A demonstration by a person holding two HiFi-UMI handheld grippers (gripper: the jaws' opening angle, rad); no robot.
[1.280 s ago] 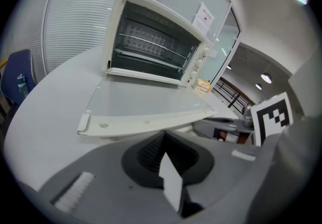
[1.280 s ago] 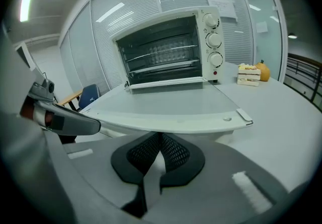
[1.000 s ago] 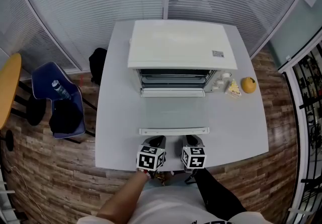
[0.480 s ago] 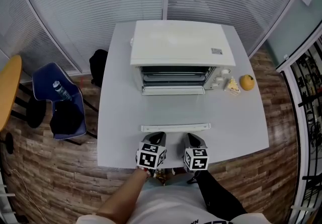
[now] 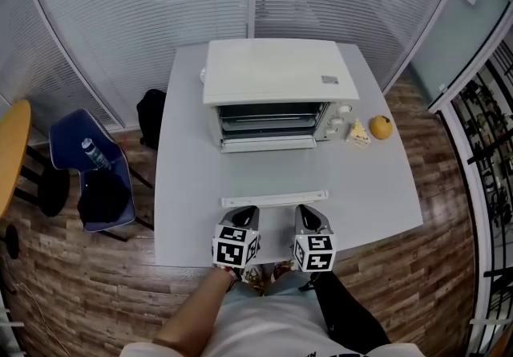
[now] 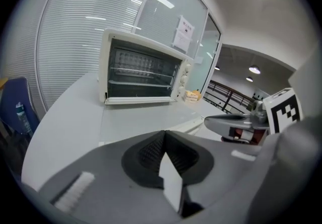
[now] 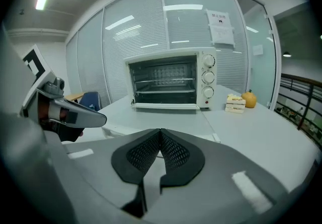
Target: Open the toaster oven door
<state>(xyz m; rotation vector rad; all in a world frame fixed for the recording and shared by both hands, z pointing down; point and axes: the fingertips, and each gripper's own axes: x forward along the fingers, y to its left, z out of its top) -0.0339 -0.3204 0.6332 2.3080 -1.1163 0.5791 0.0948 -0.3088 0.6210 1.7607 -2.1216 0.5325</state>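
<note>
The white toaster oven [image 5: 276,83] stands at the back of the grey table [image 5: 369,195]. Its glass door [image 5: 272,175] lies folded down flat toward me, with the white handle bar [image 5: 274,200] at its near end. Inside, the racks show [image 7: 163,84]. My left gripper [image 5: 244,214] and right gripper [image 5: 309,216] sit side by side just short of that handle, near the table's front edge. Both are shut with nothing in them. The left gripper view shows the oven [image 6: 141,74] ahead and the right gripper [image 6: 236,125] beside it.
A cake slice [image 5: 357,133] and an orange [image 5: 380,127] lie right of the oven. Off the table's left are a blue chair [image 5: 84,179] holding a bottle, a black bag [image 5: 149,115] and a yellow tabletop [image 5: 12,155]. Glass walls with blinds stand behind; a railing runs at right.
The head view has drifted a little, so the table sits slightly differently in frame. The door stays down and both grippers hold near its handle.
</note>
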